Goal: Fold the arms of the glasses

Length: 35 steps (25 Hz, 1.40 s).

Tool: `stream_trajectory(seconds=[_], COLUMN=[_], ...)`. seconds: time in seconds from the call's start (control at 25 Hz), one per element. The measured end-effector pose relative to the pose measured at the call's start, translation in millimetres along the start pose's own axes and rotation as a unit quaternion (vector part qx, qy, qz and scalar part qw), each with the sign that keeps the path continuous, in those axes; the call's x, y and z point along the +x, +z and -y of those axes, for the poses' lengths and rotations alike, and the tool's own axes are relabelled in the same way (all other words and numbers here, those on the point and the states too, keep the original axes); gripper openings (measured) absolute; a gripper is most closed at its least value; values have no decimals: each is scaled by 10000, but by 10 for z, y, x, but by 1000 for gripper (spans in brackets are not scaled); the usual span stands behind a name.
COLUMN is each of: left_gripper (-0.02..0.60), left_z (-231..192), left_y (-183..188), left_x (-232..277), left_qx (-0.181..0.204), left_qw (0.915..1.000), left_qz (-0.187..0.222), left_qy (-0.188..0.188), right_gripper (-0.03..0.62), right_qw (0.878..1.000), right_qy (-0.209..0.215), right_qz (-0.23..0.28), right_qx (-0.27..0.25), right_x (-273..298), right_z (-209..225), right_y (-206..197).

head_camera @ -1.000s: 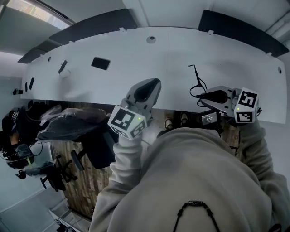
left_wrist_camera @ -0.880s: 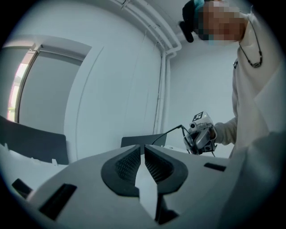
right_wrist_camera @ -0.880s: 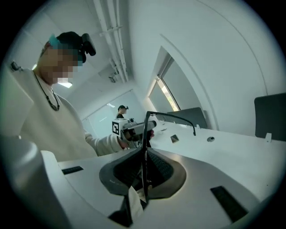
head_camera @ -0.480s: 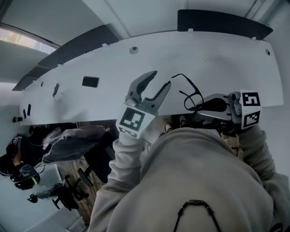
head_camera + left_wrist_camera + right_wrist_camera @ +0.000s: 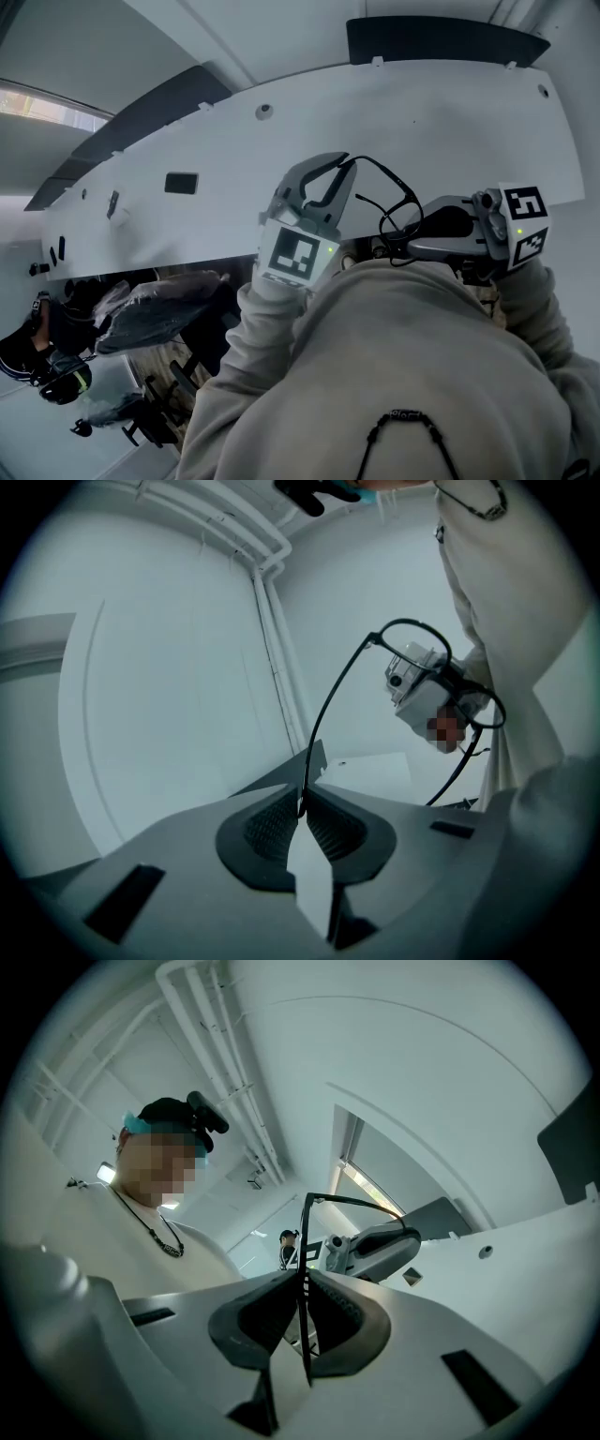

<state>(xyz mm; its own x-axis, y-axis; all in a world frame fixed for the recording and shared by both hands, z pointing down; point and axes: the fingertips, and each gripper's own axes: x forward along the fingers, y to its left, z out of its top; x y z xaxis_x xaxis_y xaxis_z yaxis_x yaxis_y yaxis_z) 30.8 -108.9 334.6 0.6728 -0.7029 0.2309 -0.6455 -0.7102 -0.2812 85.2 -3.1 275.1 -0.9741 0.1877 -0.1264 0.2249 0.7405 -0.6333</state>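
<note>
The left tongs (image 5: 339,165) (image 5: 302,803) are pinched on the tip of one arm of the glasses (image 5: 398,220) (image 5: 333,700); they have just been closing, and in the left gripper view the thin black arm runs up from between the pads to the round rims. The right tongs (image 5: 412,240) (image 5: 305,1288) are clamped on another black part of the glasses (image 5: 305,1241), a thin strip that stands upright between the pads. The glasses hang in the air between the two tongs, the held arm stretched out leftward from the rims, above the near edge of the white tabletop (image 5: 450,112) and touching nothing else.

A second ago the left tongs were closed on nothing, to the left of the glasses, which dangled from the right tongs alone. Half a second ago the left tongs stood wide open just beside the arm. Now they hold it, and the glasses sit higher against the tabletop.

The left sleeve (image 5: 267,323) is raised, the marker cube (image 5: 298,255) faces the head camera, and the left tongs point away toward the far side. The right sleeve (image 5: 525,300) comes in from the right, and its tongs lie about level, pointing left at the glasses. A small dark rectangle (image 5: 181,183) lies on the tabletop well to the left.
</note>
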Motion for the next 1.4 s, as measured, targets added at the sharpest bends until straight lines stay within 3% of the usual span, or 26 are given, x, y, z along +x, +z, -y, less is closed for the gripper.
stream_trajectory(seconds=[0.32,0.6,1.0,1.4], left_gripper=[25,21,21,23], left_z=[2,184,370,524], left_y=[101,231,406,475], left_x=[-74,-112,-187,-263], left_qx=[-141,-687,-1562,-2234], left_qw=[9996,9936,9744,9476], left_qz=[159,495,958,1377], left_qy=[-193,-741,-1302,-1822], right_gripper=[52,52,51,51], right_qw=[9995,9965,9917,9883], right_qy=[-2,-91,-209,-289], right_qz=[308,787,1156,1303], right_qx=[-84,-257,-527,-739], right_x=[13,-32,-63,-81], right_z=[-1,8,-46,-62], right_y=[155,370,534,569])
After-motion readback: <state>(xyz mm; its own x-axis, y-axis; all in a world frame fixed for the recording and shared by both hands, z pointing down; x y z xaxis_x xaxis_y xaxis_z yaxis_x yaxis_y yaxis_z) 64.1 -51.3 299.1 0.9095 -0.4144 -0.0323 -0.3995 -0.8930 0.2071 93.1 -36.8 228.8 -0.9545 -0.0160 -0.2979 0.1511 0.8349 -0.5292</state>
